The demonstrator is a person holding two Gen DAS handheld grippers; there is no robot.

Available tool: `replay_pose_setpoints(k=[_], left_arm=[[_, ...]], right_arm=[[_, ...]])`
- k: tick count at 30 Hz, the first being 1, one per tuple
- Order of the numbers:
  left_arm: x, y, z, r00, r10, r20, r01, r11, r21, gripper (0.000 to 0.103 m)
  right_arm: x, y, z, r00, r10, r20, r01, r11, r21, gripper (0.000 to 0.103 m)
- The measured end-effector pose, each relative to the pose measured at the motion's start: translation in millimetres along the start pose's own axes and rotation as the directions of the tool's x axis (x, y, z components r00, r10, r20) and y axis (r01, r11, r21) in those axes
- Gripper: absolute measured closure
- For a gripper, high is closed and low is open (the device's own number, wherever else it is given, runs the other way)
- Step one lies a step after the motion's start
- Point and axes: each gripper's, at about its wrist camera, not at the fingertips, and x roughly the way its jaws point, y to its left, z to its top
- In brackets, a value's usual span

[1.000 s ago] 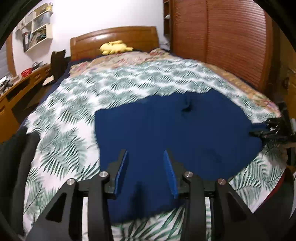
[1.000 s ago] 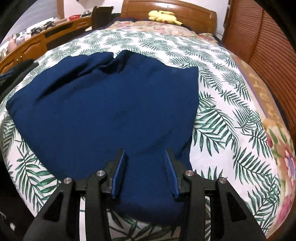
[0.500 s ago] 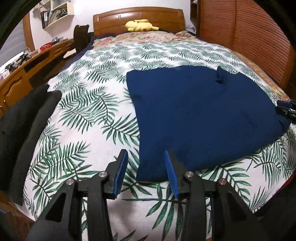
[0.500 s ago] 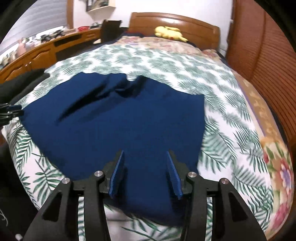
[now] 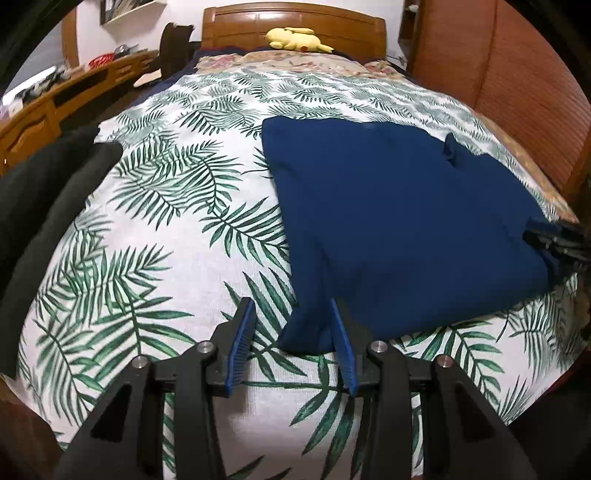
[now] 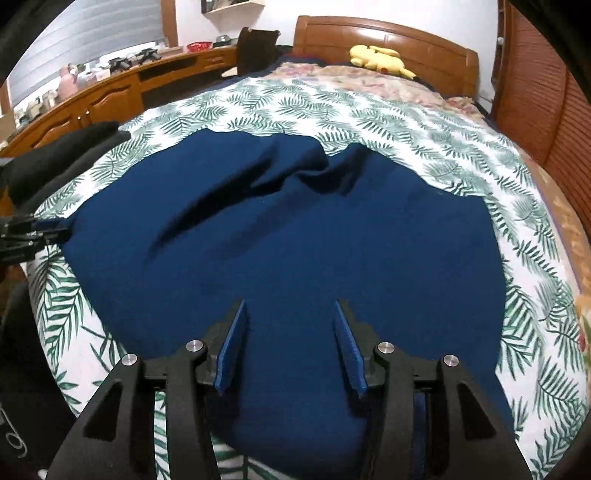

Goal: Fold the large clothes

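Observation:
A large dark blue garment (image 5: pixel 399 221) lies spread on the bed with the leaf-print cover (image 5: pixel 155 206); it also shows in the right wrist view (image 6: pixel 295 236), with wrinkles near its far edge. My left gripper (image 5: pixel 291 314) is open, its jaws either side of the garment's near left corner (image 5: pixel 306 332). My right gripper (image 6: pixel 290 314) is open and empty above the garment's near edge. The right gripper shows at the right edge of the left wrist view (image 5: pixel 561 243). The left gripper shows at the left edge of the right wrist view (image 6: pixel 26 236).
A black garment (image 5: pixel 44 206) lies on the bed's left side. A yellow plush toy (image 5: pixel 295 38) sits by the wooden headboard (image 5: pixel 291 18). A wooden desk (image 6: pixel 110 92) with clutter runs along the left. A wooden wardrobe (image 5: pixel 517 74) stands to the right.
The left gripper has moved left, from over the garment's middle to its near left corner. The right gripper has pulled back slightly. Both stay open.

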Motion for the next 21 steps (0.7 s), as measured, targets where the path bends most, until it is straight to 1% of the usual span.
replay_pose_setpoints(k=[2,5,6,7,8,9,11,14,17,19,21], left_arm=[[0,1,1,1.000,-0.007,-0.004,0.007,1.000,-0.018,0.063],[0,-4,3,1.000,-0.013,-0.016,0.013,1.000,-0.006,0.065],[0,-7,4,0.999,-0.026,-0.020,0.026,1.000,0.000,0.069],[-1,-10,5,0.999,-0.034,-0.026,0.034,0.999,0.011,0.076],[-3,-15,6,1.000,-0.010,-0.023,0.010,0.999,0.034,0.089],[-6,-18,8,1.000,0.002,-0.018,-0.001,0.999,0.045,0.097],[-17,-24,16,1.000,-0.002,0.007,0.002,0.998,0.058,0.099],[-43,-42,33,0.997,0.001,0.080,-0.009,0.995,0.096,0.101],[-69,-76,58,0.988,-0.027,0.150,0.003,0.988,0.155,0.101],[-79,-97,72,0.983,-0.054,0.177,0.018,0.980,0.196,0.102],[-86,-129,87,0.976,-0.089,0.197,0.035,0.964,0.263,0.102]], right_arm=[[3,-3,-1,1.000,-0.001,0.000,0.001,1.000,0.005,0.048],[5,-6,-3,1.000,0.004,-0.006,-0.004,1.000,0.011,0.045],[4,-7,-4,1.000,0.000,-0.005,0.000,1.000,0.013,0.045],[3,-8,-5,1.000,-0.003,-0.005,0.003,1.000,0.012,0.045],[1,-9,-6,1.000,-0.007,-0.004,0.007,1.000,0.007,0.045],[0,-10,-6,1.000,-0.009,-0.003,0.009,1.000,0.005,0.045],[-3,-12,-7,1.000,-0.007,0.000,0.007,1.000,-0.001,0.045],[-4,-20,-11,1.000,-0.017,-0.011,0.017,1.000,0.000,0.045],[-9,-37,-17,0.999,-0.033,-0.014,0.033,0.999,0.027,0.045],[-16,-45,-21,0.999,-0.042,-0.007,0.043,0.998,0.041,0.045],[-25,-57,-25,0.998,-0.056,0.004,0.056,0.997,0.058,0.045]])
